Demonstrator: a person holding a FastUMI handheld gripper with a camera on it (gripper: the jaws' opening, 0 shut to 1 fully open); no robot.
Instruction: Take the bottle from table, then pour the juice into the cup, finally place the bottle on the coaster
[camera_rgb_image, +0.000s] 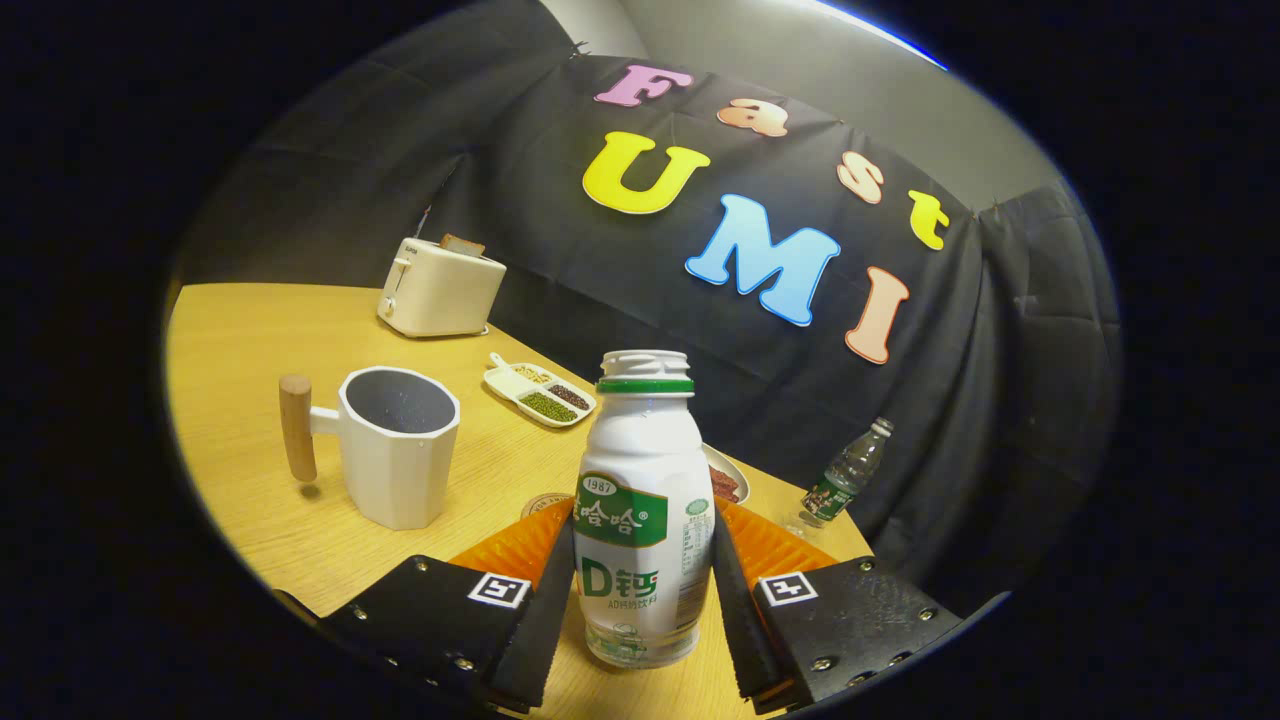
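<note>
While the wooden worktop (250, 340) stretches away to the black cloth wall, the biggest thing on it is a cream toaster (438, 288) at the far edge, with a slice of bread poking out of its slot. Nearer stands the white faceted cup (398, 458), its wooden handle turned away from the bottle, its dark inside showing no juice that can be made out. Right up close, the white bottle (645, 510) with a green label and a green neck ring stands upright, cap off, between the two fingers. The gripper (643, 585) has its fingers pressing the bottle's lower body from both sides; its base looks to be at or just above the worktop, though which cannot be told. Beyond the cup lies a white divided dish (540, 391) of beans. A clear plastic water bottle (845, 476) stands tilted-looking near the cloth. A round coaster (545, 503) peeks out just behind one finger, and a plate's edge (727, 472) shows behind the bottle.
</note>
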